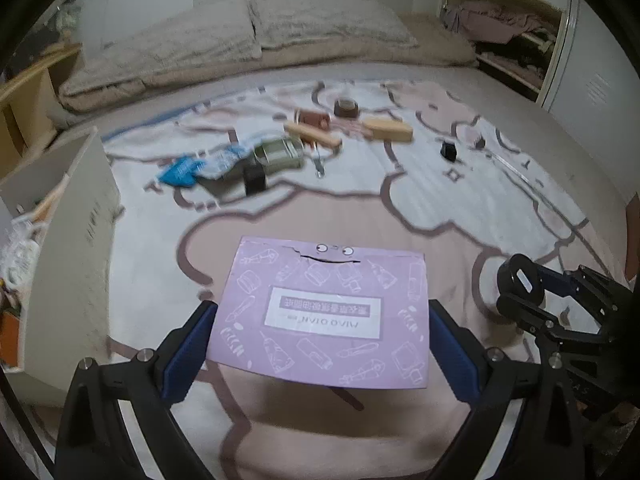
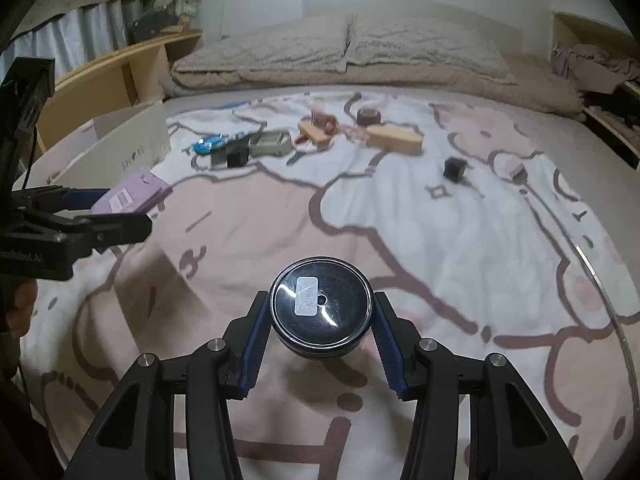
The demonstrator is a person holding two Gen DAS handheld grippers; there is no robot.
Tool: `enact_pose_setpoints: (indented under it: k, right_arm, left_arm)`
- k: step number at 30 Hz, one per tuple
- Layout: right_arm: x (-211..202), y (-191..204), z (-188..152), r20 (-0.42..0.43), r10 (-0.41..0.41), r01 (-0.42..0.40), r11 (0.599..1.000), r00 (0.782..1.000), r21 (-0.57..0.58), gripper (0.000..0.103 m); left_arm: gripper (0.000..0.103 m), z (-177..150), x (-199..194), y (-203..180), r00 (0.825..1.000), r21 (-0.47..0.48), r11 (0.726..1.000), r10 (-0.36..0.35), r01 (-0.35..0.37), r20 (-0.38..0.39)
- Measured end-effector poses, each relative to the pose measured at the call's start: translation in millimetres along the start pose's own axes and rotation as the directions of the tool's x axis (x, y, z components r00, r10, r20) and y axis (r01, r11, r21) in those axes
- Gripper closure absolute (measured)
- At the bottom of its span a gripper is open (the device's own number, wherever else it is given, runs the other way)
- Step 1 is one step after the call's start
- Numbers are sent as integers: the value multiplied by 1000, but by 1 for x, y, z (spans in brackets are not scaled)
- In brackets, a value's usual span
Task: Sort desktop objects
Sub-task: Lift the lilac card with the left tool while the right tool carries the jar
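Note:
My left gripper (image 1: 320,316) is shut on a flat purple box (image 1: 324,312) printed with white drawings, held above the patterned blanket (image 1: 440,200). From the right wrist view the purple box (image 2: 128,196) shows at the left, between the left gripper's fingers (image 2: 80,196). My right gripper (image 2: 320,312) is shut on a round black jar (image 2: 320,308) with a glossy lid and a small white label. The right gripper (image 1: 560,304) shows at the right edge of the left wrist view. Both items hang clear of the blanket.
A white open box (image 1: 72,248) stands at the left. Farther back lie a blue packet (image 1: 180,170), a green tin (image 1: 280,152), wooden blocks (image 1: 388,130), a tape roll (image 1: 346,107), black cubes (image 1: 448,150) and a small brush (image 2: 518,172). Pillows (image 1: 240,32) lie behind.

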State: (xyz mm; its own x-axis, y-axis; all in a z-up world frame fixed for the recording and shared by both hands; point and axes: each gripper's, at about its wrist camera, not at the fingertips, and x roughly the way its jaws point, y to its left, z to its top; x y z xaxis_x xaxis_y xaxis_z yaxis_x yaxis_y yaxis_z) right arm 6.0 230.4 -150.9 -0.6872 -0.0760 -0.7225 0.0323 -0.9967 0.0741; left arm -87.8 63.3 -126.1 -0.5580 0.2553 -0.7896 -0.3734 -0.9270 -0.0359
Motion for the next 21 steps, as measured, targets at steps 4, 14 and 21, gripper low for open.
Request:
enact_pose_setpoints:
  k: [4,14,21]
  right_arm:
    - [-9,0,10,31,0,0,1000,1000,-1,53]
    - [-27,5,38,101,4,-2,1000,995,-16,53]
    - [-40,8,56,136,62,-64,998,989,11,53]
  left_arm:
    - [3,9,-19,2,998,7,1000,16,-17,56]
    - [3,27,-58,13,987,-18,999,34,-32,157]
    - [3,36,-82,21,975,-29,999,49,-44,216]
